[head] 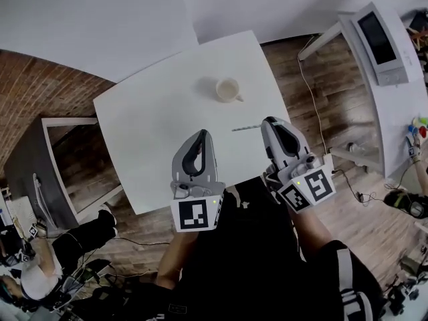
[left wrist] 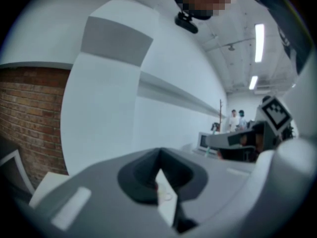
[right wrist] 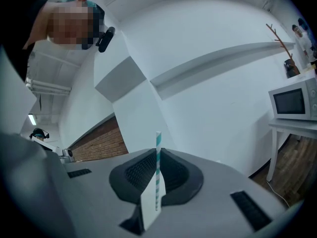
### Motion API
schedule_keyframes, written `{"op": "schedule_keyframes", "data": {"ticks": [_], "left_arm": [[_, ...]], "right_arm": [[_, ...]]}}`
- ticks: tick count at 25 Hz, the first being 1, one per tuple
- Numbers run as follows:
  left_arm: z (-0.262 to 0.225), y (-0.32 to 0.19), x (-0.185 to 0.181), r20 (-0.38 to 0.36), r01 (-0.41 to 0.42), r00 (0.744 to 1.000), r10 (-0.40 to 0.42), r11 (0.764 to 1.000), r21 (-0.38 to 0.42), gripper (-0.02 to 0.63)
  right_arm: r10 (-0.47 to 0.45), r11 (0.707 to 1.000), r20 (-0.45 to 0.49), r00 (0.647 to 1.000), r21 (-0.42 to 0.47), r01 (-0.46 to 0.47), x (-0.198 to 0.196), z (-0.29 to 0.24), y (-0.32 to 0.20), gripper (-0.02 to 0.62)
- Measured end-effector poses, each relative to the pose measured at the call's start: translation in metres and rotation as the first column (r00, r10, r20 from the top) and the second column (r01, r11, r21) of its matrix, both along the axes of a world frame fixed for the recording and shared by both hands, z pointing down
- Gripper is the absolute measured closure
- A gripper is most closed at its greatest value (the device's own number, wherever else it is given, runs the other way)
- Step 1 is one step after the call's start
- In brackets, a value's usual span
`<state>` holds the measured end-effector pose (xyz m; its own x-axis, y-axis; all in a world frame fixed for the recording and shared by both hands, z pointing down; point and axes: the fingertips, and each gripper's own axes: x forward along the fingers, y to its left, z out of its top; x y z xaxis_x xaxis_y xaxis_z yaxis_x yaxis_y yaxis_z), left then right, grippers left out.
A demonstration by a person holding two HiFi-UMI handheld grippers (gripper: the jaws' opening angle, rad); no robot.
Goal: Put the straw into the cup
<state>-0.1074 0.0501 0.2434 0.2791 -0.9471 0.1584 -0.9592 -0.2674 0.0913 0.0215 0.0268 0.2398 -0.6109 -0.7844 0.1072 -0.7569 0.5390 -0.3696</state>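
A white cup (head: 227, 89) with a handle stands on the white table (head: 154, 112), toward its far right. A teal-and-white striped straw (head: 245, 127) sticks out leftward from the tip of my right gripper (head: 269, 121), a short way nearer than the cup. In the right gripper view the straw (right wrist: 158, 168) stands pinched between the shut jaws of the right gripper (right wrist: 157, 152). My left gripper (head: 200, 134) hovers over the table's near edge, left of the straw, its jaws together with nothing in them. Through the slit of the left gripper (left wrist: 159, 155) the cup (left wrist: 166, 195) shows small.
A second white table with a microwave (head: 378, 40) stands at the right, cables on the wooden floor beneath it. A grey cabinet (head: 47, 159) sits left of the table. A person (head: 40, 259) sits at the lower left. White wall lies beyond the table.
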Motion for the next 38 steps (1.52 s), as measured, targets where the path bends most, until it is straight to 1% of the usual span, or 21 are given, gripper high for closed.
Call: {"op": "schedule_keyframes", "data": {"ticks": [3,7,11,16,24,29,33,38], "left_arm": [[0.010,-0.014,0.004,0.000,0.006,1.000,-0.006,1.000,-0.021,0.603],[0.027,-0.032,0.011,0.027,-0.002,1.000,0.004,0.999,-0.045,0.602],[0.040,-0.049,0.019,-0.002,0.016,1.000,-0.016,0.997,-0.075,0.603],[0.059,-0.068,0.028,-0.007,0.010,1.000,-0.011,0.994,-0.105,0.603],[0.087,-0.101,0.029,-0.001,0.002,1.000,-0.003,0.990,-0.141,0.602],[0.090,-0.103,0.032,0.007,0.009,1.000,-0.008,0.990,-0.143,0.603],[0.103,-0.108,0.029,-0.002,0.020,1.000,-0.021,0.986,-0.167,0.603],[0.112,-0.110,0.029,-0.005,0.023,1.000,-0.024,0.984,-0.178,0.603]], "right_arm": [[-0.006,1.000,-0.006,1.000,-0.010,0.006,0.002,0.010,-0.016,0.572],[-0.016,0.999,-0.007,1.000,-0.028,0.016,0.004,0.024,-0.034,0.572],[-0.030,0.998,-0.006,1.000,-0.048,0.029,0.005,0.042,-0.051,0.572],[-0.022,0.997,0.005,1.000,-0.069,0.022,0.008,0.063,-0.078,0.572],[-0.003,0.997,0.018,1.000,-0.083,0.004,0.007,0.091,-0.119,0.572],[0.024,0.995,0.019,1.000,-0.094,-0.022,0.009,0.108,-0.127,0.572],[0.028,0.991,0.018,0.999,-0.129,-0.025,0.003,0.136,-0.136,0.572],[0.045,0.986,0.027,0.999,-0.162,-0.040,0.000,0.162,-0.142,0.572]]}}
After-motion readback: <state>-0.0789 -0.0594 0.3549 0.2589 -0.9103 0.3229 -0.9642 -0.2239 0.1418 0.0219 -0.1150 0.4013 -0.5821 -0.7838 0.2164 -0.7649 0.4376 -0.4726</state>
